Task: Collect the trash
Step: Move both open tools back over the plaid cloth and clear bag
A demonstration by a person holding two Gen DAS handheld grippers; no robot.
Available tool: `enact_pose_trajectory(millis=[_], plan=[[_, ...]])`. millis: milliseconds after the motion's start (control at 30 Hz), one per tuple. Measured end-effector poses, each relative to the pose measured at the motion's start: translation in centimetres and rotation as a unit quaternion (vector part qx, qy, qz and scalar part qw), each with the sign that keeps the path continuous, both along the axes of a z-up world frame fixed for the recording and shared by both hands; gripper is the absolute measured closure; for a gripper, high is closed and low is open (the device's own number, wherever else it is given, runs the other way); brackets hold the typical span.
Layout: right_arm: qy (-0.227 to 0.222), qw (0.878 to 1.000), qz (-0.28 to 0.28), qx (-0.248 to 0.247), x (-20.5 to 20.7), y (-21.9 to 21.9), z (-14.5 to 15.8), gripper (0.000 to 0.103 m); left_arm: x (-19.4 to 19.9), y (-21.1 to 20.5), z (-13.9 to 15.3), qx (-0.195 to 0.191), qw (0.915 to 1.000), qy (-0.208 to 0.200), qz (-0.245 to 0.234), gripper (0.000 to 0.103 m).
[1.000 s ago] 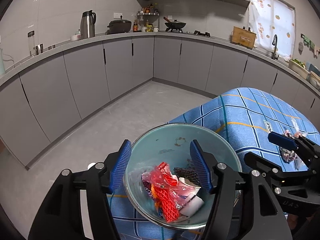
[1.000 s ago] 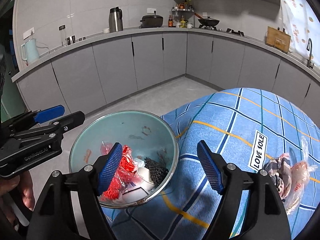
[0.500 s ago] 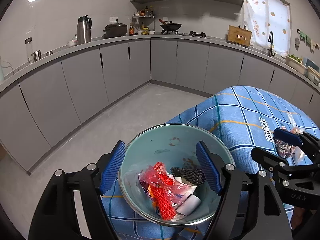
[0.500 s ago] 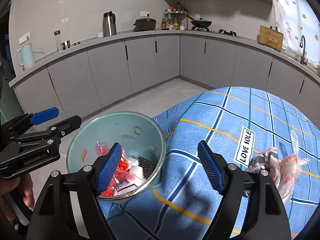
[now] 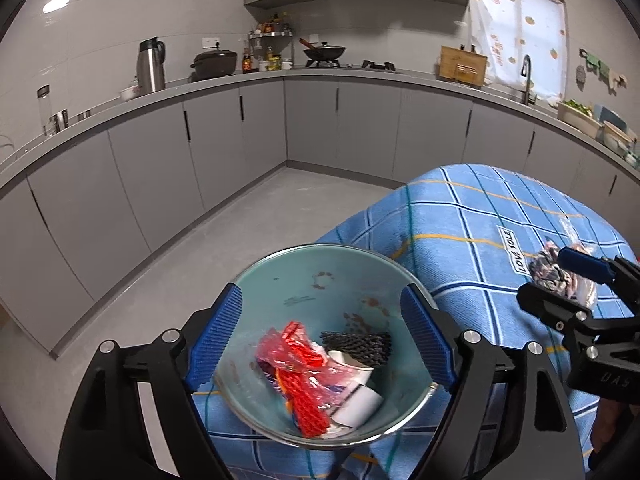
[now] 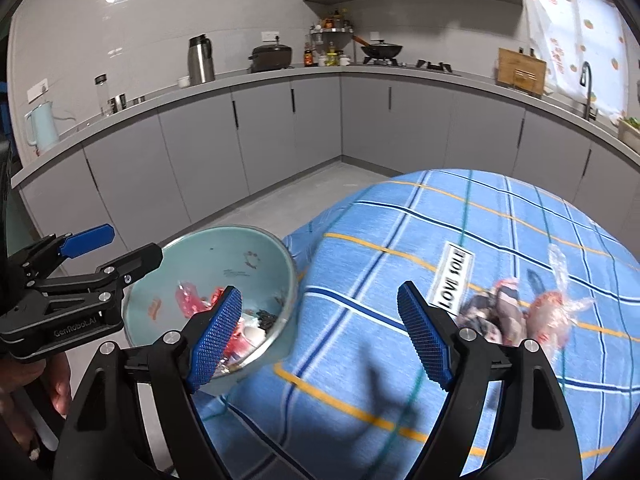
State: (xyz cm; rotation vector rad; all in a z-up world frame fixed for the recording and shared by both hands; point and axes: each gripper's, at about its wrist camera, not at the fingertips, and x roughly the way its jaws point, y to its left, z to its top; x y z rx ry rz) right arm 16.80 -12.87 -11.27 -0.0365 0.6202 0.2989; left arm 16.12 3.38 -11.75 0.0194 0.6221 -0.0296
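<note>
While the left gripper (image 5: 320, 340) was opening around the bowl (image 5: 316, 268) of trash, the right gripper (image 6: 320, 336) hung released above the tablecloth (image 6: 500, 216).

Home kitchen: grey cabinets (image 5: 224, 152), stove wok (image 5: 324, 53).

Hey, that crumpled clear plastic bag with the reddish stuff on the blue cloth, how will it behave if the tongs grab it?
The plastic bag looks thin and crumpled, so it will probably flop and deform rather than hold shape. Its glossy film may slip between the pads. It seems light, and its loose twisted tail could drag against the dark wrapper beside it.
</note>
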Motion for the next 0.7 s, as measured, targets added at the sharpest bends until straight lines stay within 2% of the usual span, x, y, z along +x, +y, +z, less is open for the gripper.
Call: enact_pose_trajectory(millis=[367, 567, 700], plan=[[-0.009, 0.997, -0.075, 0.015, -1.6, -6.5, 0.6, 0.023, 0.5, -6.3, 0.1, 0.008, 0.9983, -0.007, -0.058, 0.016], [-0.015, 0.988, -0.155, 0.012, -2.5, -11.5, 0.6, 0.023, 1.5, -10.6, 0.3, 0.021, 0.9954, -0.018, -0.092, 0.014], [0.0, 0.978, -0.207, 0.012, -2.1, -14.6, -0.2, 0.023, 2.4, -12.9, 0.2, 0.023, 0.9935, -0.017, -0.11, 0.012]])
